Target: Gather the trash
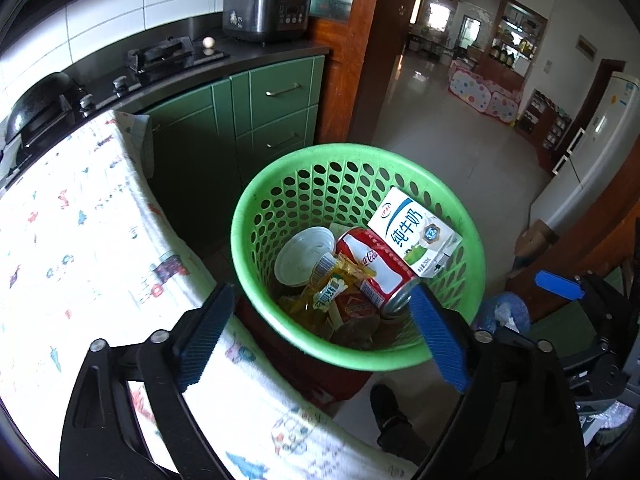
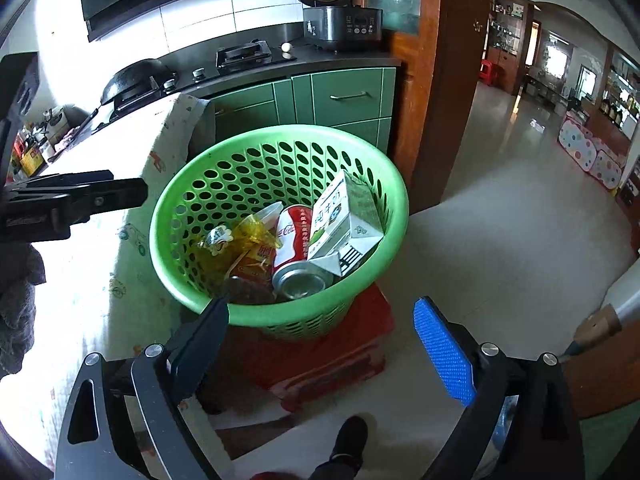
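A green perforated basket (image 1: pixel 256 208) (image 2: pixel 180 208) stands on a red stool (image 2: pixel 360 344) beside the table. In it lie a white milk carton (image 1: pixel 416 232) (image 2: pixel 344 220), a red cola can (image 1: pixel 376 268) (image 2: pixel 292 236), a white plastic lid (image 1: pixel 304 256), and yellow snack wrappers (image 1: pixel 328 284) (image 2: pixel 244 240). My left gripper (image 1: pixel 320 340) is open and empty, just above the basket's near rim. My right gripper (image 2: pixel 324 332) is open and empty, over the stool in front of the basket. The left gripper also shows in the right wrist view (image 2: pixel 80 200).
A table with a white patterned cloth (image 1: pixel 80 240) (image 2: pixel 100 280) lies left of the basket. Green kitchen cabinets (image 1: pixel 260 120) with a stove, wok and rice cooker (image 1: pixel 264 16) stand behind. A wooden door frame (image 2: pixel 444 120) and tiled floor (image 2: pixel 500 220) lie to the right. A shoe (image 2: pixel 348 440) is below.
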`<act>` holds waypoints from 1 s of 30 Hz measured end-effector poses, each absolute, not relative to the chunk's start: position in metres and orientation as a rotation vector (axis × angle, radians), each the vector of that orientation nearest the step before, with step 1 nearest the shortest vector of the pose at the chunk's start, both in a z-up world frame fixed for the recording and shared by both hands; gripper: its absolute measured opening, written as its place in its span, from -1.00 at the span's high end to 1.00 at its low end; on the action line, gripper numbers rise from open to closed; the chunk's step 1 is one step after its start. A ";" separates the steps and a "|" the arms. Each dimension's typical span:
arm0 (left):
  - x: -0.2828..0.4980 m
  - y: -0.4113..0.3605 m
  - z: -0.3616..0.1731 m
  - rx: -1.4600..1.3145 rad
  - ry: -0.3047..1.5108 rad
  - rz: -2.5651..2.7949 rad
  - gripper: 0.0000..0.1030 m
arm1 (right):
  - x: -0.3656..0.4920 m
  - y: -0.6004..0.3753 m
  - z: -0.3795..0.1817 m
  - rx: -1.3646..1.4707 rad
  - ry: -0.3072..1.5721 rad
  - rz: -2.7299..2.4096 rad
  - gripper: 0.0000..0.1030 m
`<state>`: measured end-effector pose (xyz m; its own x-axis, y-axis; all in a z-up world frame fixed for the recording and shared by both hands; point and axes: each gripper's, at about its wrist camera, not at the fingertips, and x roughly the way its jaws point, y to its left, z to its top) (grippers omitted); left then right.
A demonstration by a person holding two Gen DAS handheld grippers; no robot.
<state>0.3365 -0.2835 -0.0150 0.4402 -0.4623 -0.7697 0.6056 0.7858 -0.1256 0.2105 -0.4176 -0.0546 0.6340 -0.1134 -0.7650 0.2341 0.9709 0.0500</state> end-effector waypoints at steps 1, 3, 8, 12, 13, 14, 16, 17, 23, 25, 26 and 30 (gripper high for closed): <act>0.333 -0.280 -0.013 0.174 0.887 -0.668 -0.76 | 0.208 -0.416 -0.053 0.152 0.859 -0.203 -0.79; 0.327 -0.273 -0.010 0.163 0.880 -0.667 -0.78 | 0.202 -0.412 -0.051 0.164 0.850 -0.201 -0.80; 0.311 -0.255 0.000 0.150 0.850 -0.648 -0.82 | 0.188 -0.407 -0.045 0.189 0.835 -0.201 -0.81; 0.295 -0.241 0.006 0.148 0.824 -0.628 -0.87 | 0.176 -0.401 -0.041 0.197 0.824 -0.201 -0.81; 0.291 -0.238 0.008 0.147 0.818 -0.627 -0.89 | 0.173 -0.399 -0.040 0.198 0.823 -0.201 -0.82; 0.286 -0.235 0.010 0.151 0.806 -0.621 -0.89 | 0.171 -0.397 -0.040 0.199 0.822 -0.201 -0.82; 0.278 -0.228 0.013 0.159 0.786 -0.608 -0.89 | 0.165 -0.393 -0.039 0.206 0.819 -0.198 -0.83; 0.273 -0.225 0.014 0.161 0.776 -0.603 -0.89 | 0.163 -0.391 -0.038 0.208 0.819 -0.196 -0.83; 0.249 -0.200 0.022 0.160 0.738 -0.548 -0.90 | 0.147 -0.374 -0.034 0.198 0.809 -0.196 -0.84; 0.243 -0.191 0.023 0.160 0.733 -0.541 -0.90 | 0.143 -0.370 -0.033 0.208 0.805 -0.188 -0.84; 0.238 -0.186 0.024 0.162 0.724 -0.536 -0.90 | 0.140 -0.367 -0.032 0.211 0.804 -0.187 -0.85; 0.221 -0.168 0.026 0.163 0.698 -0.508 -0.90 | 0.132 -0.356 -0.033 0.218 0.807 -0.180 -0.85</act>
